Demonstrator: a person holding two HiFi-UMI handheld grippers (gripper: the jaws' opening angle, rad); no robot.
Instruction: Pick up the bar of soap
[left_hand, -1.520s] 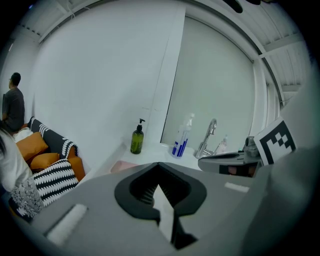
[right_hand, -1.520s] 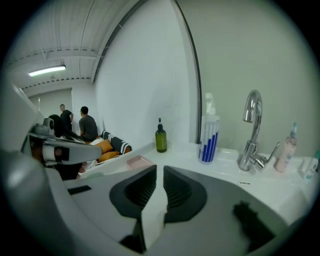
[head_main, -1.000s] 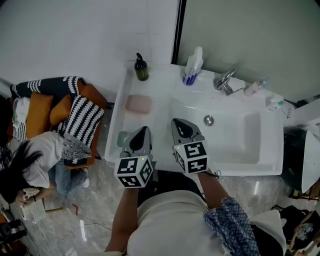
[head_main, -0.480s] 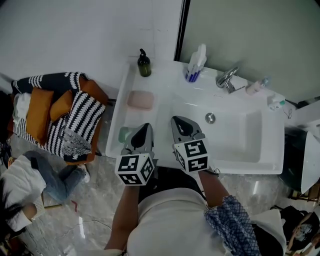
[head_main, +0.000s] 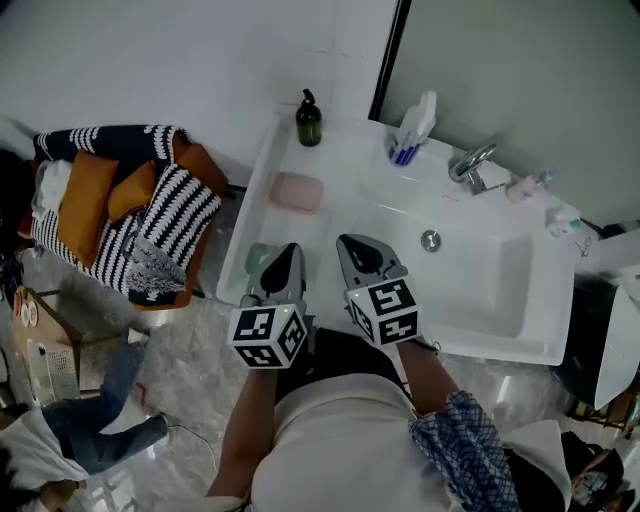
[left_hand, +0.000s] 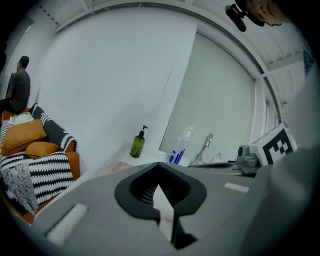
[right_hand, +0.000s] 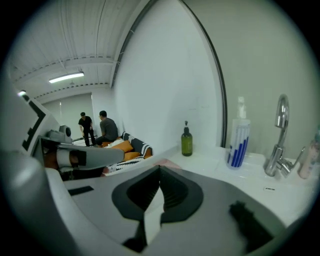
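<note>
Pink soap (head_main: 297, 192), dark-green bottle (head_main: 308, 122), white basin (head_main: 485, 285), black-and-white striped cushion (head_main: 180, 207).

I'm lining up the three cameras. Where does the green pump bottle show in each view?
Head view: green pump bottle in the upper middle.
Left gripper view: the bottle is left of centre.
Right gripper view: the bottle is just right of centre.
Shared landmark: the faucet, right of the bottle in all three.

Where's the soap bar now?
Head view: the soap bar lies on the counter left of the basin, between the green bottle and the left gripper.
</note>
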